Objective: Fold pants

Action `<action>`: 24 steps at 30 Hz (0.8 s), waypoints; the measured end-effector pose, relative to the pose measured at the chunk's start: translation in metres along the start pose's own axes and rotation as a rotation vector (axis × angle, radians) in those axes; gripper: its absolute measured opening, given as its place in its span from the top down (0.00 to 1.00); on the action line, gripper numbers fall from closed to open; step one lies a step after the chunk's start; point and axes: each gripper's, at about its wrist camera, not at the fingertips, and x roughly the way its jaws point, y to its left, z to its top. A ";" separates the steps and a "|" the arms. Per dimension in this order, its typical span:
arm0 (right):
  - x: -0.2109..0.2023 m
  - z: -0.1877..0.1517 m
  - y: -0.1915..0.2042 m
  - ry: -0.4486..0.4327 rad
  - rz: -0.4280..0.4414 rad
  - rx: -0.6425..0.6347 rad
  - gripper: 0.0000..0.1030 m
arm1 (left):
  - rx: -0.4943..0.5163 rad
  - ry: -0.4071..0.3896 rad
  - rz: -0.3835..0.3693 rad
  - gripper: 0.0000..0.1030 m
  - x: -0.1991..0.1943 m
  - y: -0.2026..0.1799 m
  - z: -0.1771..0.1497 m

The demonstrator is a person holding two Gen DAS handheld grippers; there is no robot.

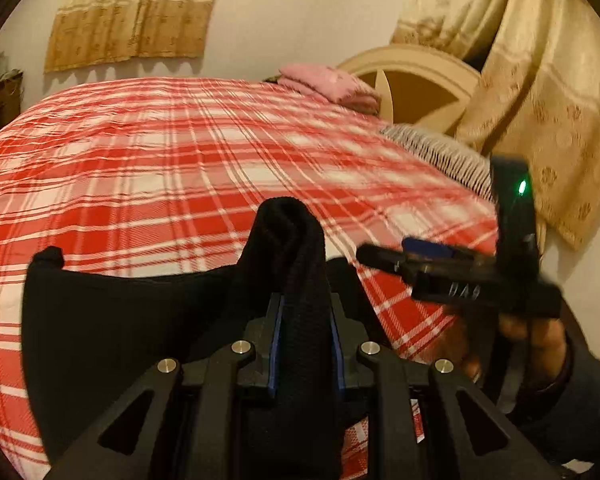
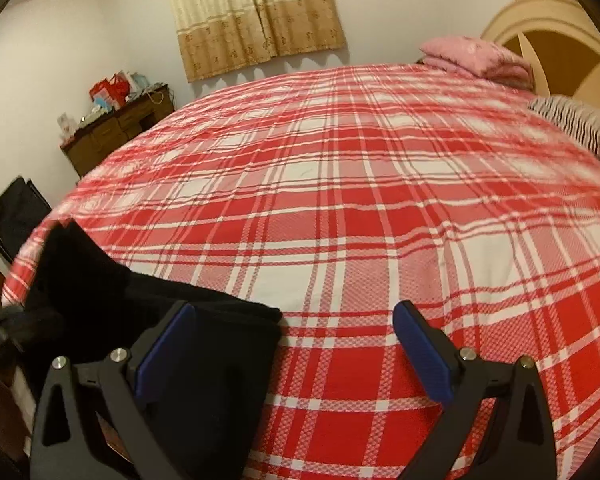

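Observation:
The black pants (image 1: 112,320) lie at the near edge of the bed with the red and white plaid cover (image 1: 180,152). My left gripper (image 1: 306,312) is shut on a bunched fold of the pants, which sticks up between its blue pads. My right gripper (image 2: 294,320) is open and empty; its left finger is over the pants' edge (image 2: 204,360), its right finger over the cover (image 2: 380,200). In the left wrist view the right gripper (image 1: 384,258) is blurred, to the right of the pants.
A folded pink blanket (image 2: 476,58) and a striped pillow (image 2: 580,128) lie at the bed's far right by the cream headboard (image 1: 412,76). A brown dresser (image 2: 116,132) with clutter stands left. A black chair (image 2: 16,212) is beside the bed.

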 end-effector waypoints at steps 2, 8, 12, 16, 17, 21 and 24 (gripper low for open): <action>0.000 0.000 -0.004 0.000 0.003 0.018 0.02 | 0.022 0.007 0.017 0.79 0.010 -0.005 -0.003; -0.004 0.004 -0.018 -0.026 -0.028 0.059 0.02 | 0.124 0.023 0.035 0.68 0.022 -0.033 -0.011; -0.013 0.008 -0.028 -0.042 -0.004 0.113 0.02 | 0.195 -0.069 0.063 0.59 -0.011 -0.043 -0.015; -0.022 0.008 -0.020 -0.026 0.085 0.112 0.07 | 0.186 -0.194 0.159 0.23 -0.051 -0.028 -0.019; -0.023 0.007 -0.015 -0.017 0.102 0.100 0.09 | 0.178 -0.216 0.194 0.23 -0.059 -0.020 -0.020; -0.019 -0.008 0.015 0.067 0.158 0.009 0.19 | 0.135 -0.213 0.373 0.22 -0.065 0.020 -0.025; -0.012 -0.023 0.034 0.129 0.187 -0.046 0.25 | 0.052 -0.185 0.446 0.22 -0.065 0.054 -0.030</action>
